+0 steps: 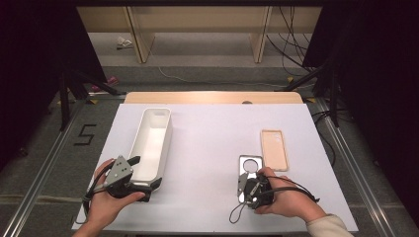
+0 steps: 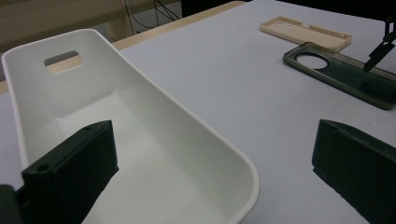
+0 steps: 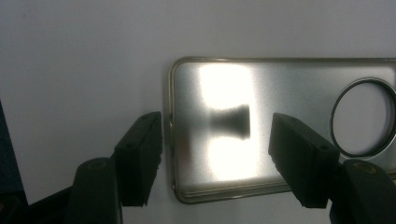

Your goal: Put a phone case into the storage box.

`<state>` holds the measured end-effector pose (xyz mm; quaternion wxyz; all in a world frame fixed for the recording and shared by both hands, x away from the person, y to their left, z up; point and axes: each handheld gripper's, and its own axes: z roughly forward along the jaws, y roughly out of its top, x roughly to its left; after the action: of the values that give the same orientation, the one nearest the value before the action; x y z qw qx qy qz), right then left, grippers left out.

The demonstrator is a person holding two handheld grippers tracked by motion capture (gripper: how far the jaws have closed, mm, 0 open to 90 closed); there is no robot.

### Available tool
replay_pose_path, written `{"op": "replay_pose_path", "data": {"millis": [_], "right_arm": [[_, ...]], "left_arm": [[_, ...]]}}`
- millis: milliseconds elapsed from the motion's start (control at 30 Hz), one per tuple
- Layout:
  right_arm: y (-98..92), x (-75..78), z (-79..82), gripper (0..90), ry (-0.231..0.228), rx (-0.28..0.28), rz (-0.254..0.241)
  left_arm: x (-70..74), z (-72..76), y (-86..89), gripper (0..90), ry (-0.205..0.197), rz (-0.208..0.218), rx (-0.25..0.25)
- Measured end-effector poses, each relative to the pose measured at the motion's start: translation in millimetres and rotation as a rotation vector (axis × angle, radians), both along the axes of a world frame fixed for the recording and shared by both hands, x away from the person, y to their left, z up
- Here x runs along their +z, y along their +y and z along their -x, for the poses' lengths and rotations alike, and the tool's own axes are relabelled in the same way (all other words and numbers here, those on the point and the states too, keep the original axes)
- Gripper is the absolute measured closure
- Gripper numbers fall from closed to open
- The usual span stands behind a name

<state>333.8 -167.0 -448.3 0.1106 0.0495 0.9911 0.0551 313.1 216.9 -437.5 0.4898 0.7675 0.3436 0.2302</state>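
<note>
Grey phone case (image 3: pixel 280 126) is the working item, lying flat near the front right of the white surface (image 1: pixel 212 143), inner side up, round camera cutout at its far end. Going big to small: surface is carrying a long white bin (image 1: pixel 152 143) on the left, handle slot in its far wall, nothing showing inside. Left gripper (image 2: pixel 210 177) is sitting at the bin's near end with jaws spread wide, one jaw inside the bin, the other outside over the surface, bin wall between them, not pinching. Right gripper (image 3: pixel 215 154) is pointing down over the grey case's near end, jaws partly spread and straddling its corner, one just outside the case edge, one over its interior; no clamp visible. Beige phone case (image 1: pixel 273 149) is lying flat just beyond and right of the grey one.
</note>
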Motion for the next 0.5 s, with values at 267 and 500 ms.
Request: {"op": "replay_pose_path", "data": {"millis": [267,500], "right_arm": [[2.5,-4.3,0.8,41.4,0.008,-0.003,0.03],[4.4,-5.3,1.9,53.8,0.031,0.003,0.04]], "left_arm": [[0.0,0.1,-0.4,0.0,0.0,-0.001,-0.002],[-0.1,0.5,-1.6,0.0,-0.002,-0.005,-0.008]]}}
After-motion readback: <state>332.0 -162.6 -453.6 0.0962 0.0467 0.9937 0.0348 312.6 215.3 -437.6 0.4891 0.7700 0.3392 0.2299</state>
